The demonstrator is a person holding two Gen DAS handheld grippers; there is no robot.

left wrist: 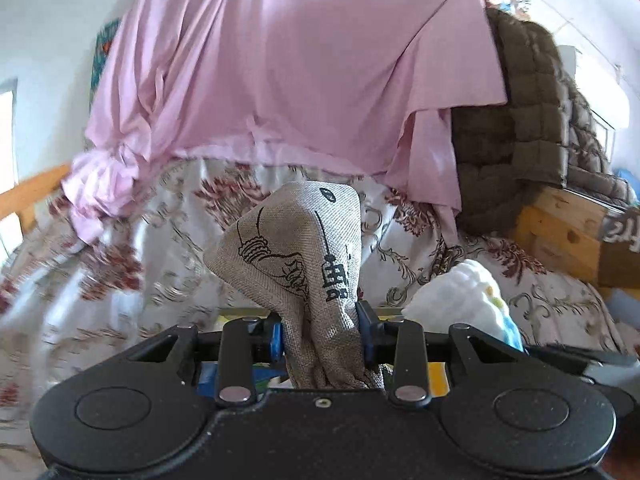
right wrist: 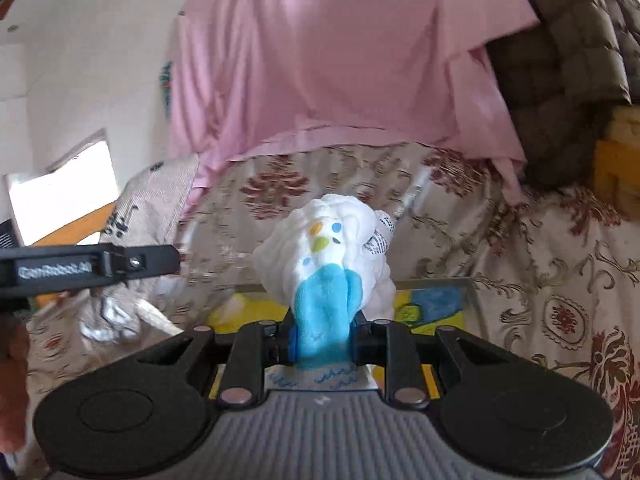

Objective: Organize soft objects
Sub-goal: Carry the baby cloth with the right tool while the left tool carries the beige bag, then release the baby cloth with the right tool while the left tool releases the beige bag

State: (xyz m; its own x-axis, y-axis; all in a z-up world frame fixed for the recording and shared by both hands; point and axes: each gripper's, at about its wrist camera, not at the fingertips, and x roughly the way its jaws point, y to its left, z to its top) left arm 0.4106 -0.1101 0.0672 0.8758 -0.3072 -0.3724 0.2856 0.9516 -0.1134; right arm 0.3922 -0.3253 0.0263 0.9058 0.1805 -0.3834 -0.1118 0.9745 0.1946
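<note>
The left gripper (left wrist: 320, 340) pinches a limp grey woven printed cloth pouch (left wrist: 296, 252) by its gathered end; the right gripper (right wrist: 324, 340) squeezes a light, squashy white-and-blue plush bird (right wrist: 328, 256) at its tail, both probably above the floral bedspread (left wrist: 120, 264).

A bed with a floral cover (left wrist: 132, 256) carries a pink sheet (left wrist: 280, 64) draped at its far edge and a colourful flat picture (right wrist: 436, 304) nearer.

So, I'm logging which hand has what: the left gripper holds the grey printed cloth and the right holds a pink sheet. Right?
Not quite. The left gripper does hold the grey printed cloth, but the right gripper holds a white and blue cloth; the right wrist view shows it.
</note>
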